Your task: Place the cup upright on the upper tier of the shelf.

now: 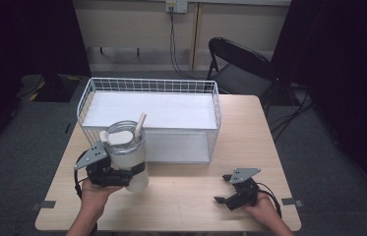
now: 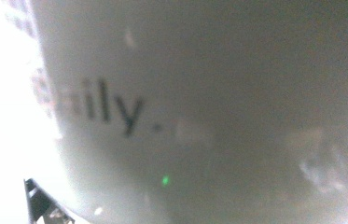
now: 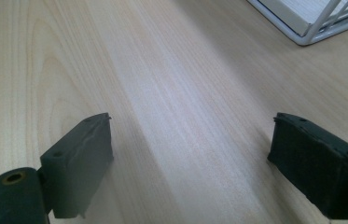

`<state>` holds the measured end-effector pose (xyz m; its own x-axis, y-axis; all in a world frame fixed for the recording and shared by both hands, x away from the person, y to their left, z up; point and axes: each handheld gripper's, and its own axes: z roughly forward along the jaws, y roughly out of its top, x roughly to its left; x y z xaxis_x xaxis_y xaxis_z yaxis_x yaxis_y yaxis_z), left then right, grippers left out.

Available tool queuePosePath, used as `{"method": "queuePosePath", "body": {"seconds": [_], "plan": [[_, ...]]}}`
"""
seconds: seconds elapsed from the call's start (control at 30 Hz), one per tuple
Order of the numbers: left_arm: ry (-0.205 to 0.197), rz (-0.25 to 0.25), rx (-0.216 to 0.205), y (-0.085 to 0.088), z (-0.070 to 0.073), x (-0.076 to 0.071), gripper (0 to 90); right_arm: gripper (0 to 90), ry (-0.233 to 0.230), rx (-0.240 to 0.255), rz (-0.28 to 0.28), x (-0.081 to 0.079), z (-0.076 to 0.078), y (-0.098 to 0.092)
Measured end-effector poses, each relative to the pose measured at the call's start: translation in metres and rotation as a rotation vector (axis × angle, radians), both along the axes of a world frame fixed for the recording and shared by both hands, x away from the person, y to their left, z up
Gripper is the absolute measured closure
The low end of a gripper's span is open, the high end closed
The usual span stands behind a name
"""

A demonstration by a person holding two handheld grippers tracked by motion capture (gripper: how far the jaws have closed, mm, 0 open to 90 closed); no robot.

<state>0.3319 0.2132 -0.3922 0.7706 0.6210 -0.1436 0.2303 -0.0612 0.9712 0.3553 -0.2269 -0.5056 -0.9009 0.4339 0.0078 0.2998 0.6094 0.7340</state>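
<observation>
One white tumbler (image 1: pixel 131 160), one white wire basket (image 1: pixel 86 96), two grippers, one folding chair (image 1: pixel 237 61). Left gripper (image 1: pixel 131 176) clamped around the tumbler's lower body, jaws on either side of it; tumbler upright, held at the table's front left, just in front of the basket's front left corner, whether its base touches the table cannot be told. Tumbler is cylindrical, slightly tapered, matte white, with a clear lid and one pale straw (image 1: pixel 140 127) sticking up at a slant. In the left gripper view the tumbler wall (image 2: pixel 218 107) is very close and blurred, dark lettering ending "ily." on it. Right gripper (image 1: pixel 224 189) low at the table's front right, well apart from the tumbler, jaws spread wide with nothing between them; right gripper view shows two black rubbery pads (image 3: pixel 83 158) over bare wood and a basket corner (image 3: pixel 309 32) at top right. Table (image 1: pixel 250 132) is light wood-grain laminate, rectangular, smooth. Basket rectangular, thin wire grid walls, flat white floor panel inside. Room: grey carpet floor, dark curtains both sides, pale wall panel at the back with one black cable (image 1: pixel 173 44) hanging down, black chair behind the table's far right corner.
</observation>
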Motion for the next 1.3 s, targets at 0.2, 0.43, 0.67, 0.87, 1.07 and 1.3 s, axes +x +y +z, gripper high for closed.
{"method": "queuePosePath", "body": {"seconds": [0.2, 0.43, 0.67, 0.87, 1.07, 1.3], "plan": [[-0.015, -0.02, 0.014, -0.005, 0.015, 0.005, 8.5, 12.2, 0.0, 0.0, 0.0, 0.0, 0.0, 0.0], [0.004, -0.03, 0.001, -0.013, 0.026, 0.01, 8.5, 12.2, 0.0, 0.0, 0.0, 0.0, 0.0, 0.0], [-0.013, -0.032, 0.013, -0.016, 0.038, 0.015, 8.5, 12.2, 0.0, 0.0, 0.0, 0.0, 0.0, 0.0], [0.015, -0.036, -0.026, -0.02, 0.047, 0.018, 8.6, 12.2, 0.0, 0.0, 0.0, 0.0, 0.0, 0.0], [-0.027, -0.03, 0.001, -0.02, 0.057, 0.023, 8.6, 12.2, 0.0, 0.0, 0.0, 0.0, 0.0, 0.0], [-0.015, -0.031, -0.013, -0.023, 0.068, 0.027, 8.6, 12.2, 0.0, 0.0, 0.0, 0.0, 0.0, 0.0]]}}
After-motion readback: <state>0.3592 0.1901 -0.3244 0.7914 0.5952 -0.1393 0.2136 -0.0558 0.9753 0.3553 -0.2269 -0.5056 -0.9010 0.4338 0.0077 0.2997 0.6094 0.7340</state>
